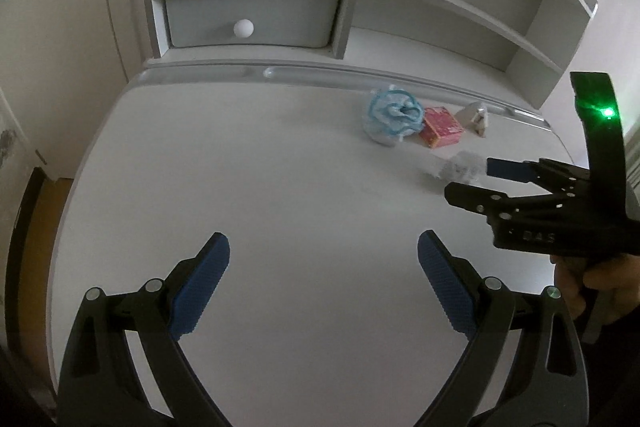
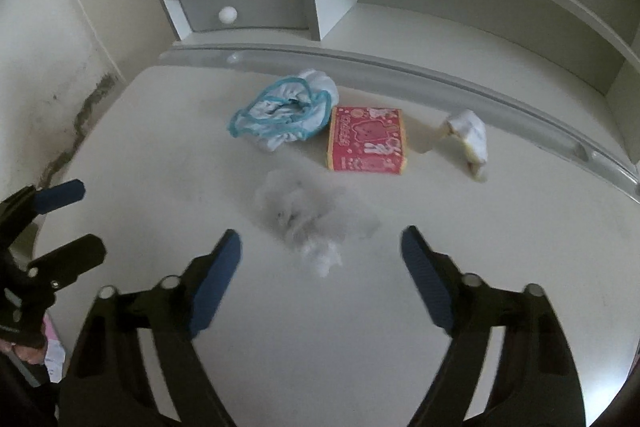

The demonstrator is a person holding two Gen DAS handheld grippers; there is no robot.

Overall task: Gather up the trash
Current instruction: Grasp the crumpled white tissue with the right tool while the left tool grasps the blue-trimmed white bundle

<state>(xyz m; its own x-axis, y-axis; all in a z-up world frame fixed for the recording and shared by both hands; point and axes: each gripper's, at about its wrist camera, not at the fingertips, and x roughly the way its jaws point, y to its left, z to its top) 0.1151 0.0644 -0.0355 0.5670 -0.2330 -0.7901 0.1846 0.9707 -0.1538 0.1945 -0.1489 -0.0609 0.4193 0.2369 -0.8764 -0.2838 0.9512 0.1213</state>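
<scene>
Trash lies on a white desk (image 2: 460,247): a crumpled white wad with a blue rim (image 2: 284,115) (image 1: 394,115), a red printed box (image 2: 368,141) (image 1: 440,127), a scrunched white wrapper (image 2: 468,135) (image 1: 476,115) and a grey see-through plastic wad (image 2: 308,215) (image 1: 460,167). My right gripper (image 2: 322,237) (image 1: 469,179) is open, pointing down at the plastic wad; the wad lies just ahead of and between its fingertips, and the pads are not pressing on it. My left gripper (image 1: 324,247) (image 2: 80,219) hangs open over bare desk to the left, holding nothing.
A grey rail (image 1: 360,73) runs along the desk's back edge. Behind it stands a white shelf unit with a drawer and round knob (image 1: 243,28) (image 2: 228,14). A door (image 1: 68,27) is at the left. A hand (image 1: 580,287) holds the right gripper.
</scene>
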